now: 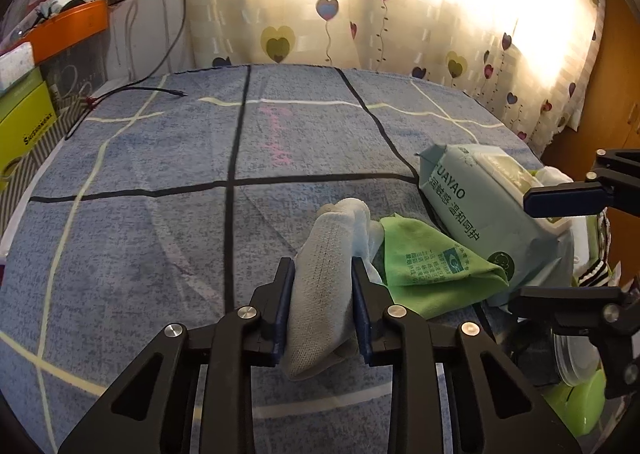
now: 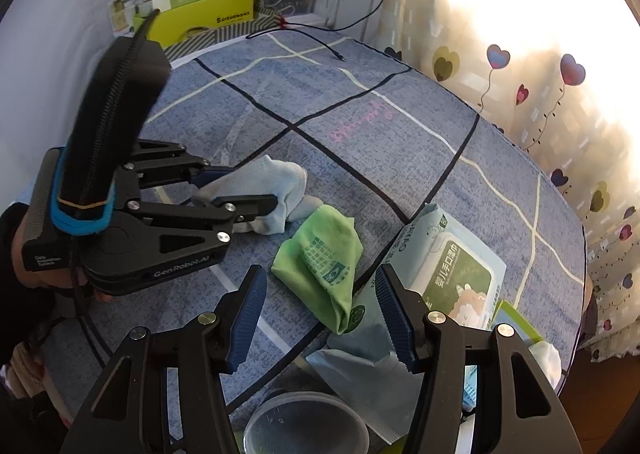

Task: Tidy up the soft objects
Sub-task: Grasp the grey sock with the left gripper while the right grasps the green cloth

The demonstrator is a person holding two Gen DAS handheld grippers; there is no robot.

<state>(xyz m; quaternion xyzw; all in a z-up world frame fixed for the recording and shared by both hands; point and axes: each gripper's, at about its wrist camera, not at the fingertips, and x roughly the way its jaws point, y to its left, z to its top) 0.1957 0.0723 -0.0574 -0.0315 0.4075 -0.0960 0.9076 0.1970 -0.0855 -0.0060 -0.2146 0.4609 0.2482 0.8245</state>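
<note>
Three soft items: wipes pack, cloth, sock, all lying on the bedspread, largest first below.
surface: blue-grey checked bedspread [image 1: 160,214] with black and cream lines; soft, will give under any push.
wipes pack: pale teal plastic wet-wipes pack [image 1: 476,206] with a white flip lid, right side of the scene; likely the heaviest item, squashy body, slick film. Grip judgement: take it across a short end or side edge, not on the lid.
green cloth: bright green folded microfibre cloth [image 2: 320,258] with printed label, near-centre, between the sock and the wipes pack, its right edge touching or tucked under the pack. Light, limp, unfolds if lifted by one corner; pinch through the folded thickness.
sock: pale grey-white knitted sock [image 1: 324,274], left of the cloth, just beside it. Very light, floppy, compresses a lot, not fragile, low slip on the ribbed pads.
left gripper [image 1: 322,278]: closed down onto the sock around mid-length, both pads pressing the knit; free ends droop either side.
right gripper [image 2: 320,310]: jaws spread wide, holding nothing, hovering above the green cloth and the near corner of the pack.
clear tub: round transparent plastic container [image 2: 306,426] at the near edge, below the right gripper.
</note>
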